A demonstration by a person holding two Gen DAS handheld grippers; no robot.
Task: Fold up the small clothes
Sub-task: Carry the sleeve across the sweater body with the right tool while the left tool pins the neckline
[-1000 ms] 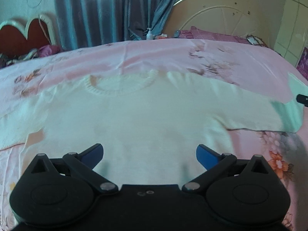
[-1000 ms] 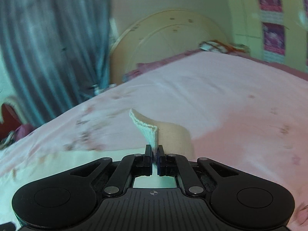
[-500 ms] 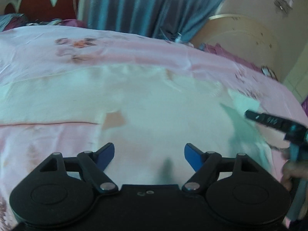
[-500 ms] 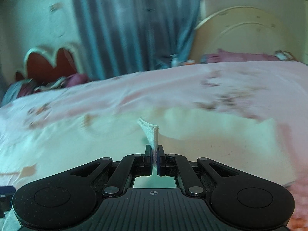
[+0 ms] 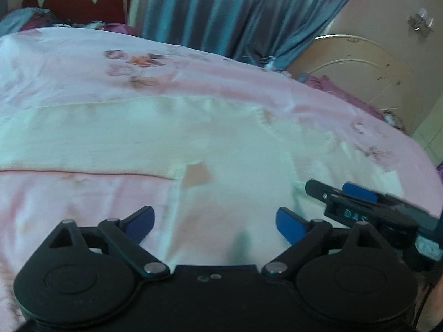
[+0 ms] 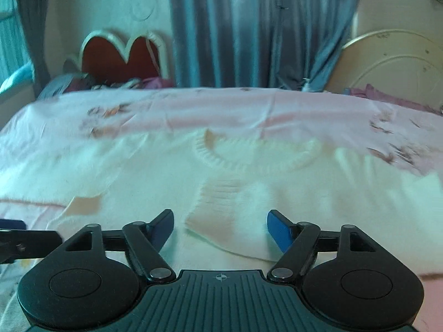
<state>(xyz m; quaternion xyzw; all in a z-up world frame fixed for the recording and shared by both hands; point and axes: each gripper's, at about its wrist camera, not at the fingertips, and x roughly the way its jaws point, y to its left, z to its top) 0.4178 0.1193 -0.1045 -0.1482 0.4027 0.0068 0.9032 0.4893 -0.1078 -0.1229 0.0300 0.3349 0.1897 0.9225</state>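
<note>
A cream knitted sweater (image 6: 277, 193) lies flat on the pink bedsheet, its ribbed round collar (image 6: 249, 155) toward the far side. Its right sleeve is folded across the body, and the ribbed cuff (image 6: 218, 207) lies just in front of my right gripper (image 6: 220, 227). That gripper's jaws are opening and nothing is between them. In the left wrist view the sweater (image 5: 235, 152) spreads ahead, its left sleeve (image 5: 83, 138) stretched out to the left. My left gripper (image 5: 214, 221) hovers over the sweater's lower body, jaws opening and empty. The right gripper (image 5: 360, 202) shows at the right edge.
The pink floral bedsheet (image 6: 221, 108) covers the whole bed. Blue curtains (image 6: 263, 27) hang behind it. A red heart-shaped headboard (image 6: 121, 52) and a cream round headboard (image 6: 393, 61) stand at the back. Purple bedding (image 6: 387, 96) lies at the far right.
My right gripper carried the sleeve cuff leftward over the sweater's body, then let it go; the cuff now lies flat. My left gripper shifted left across the sweater and stayed empty.
</note>
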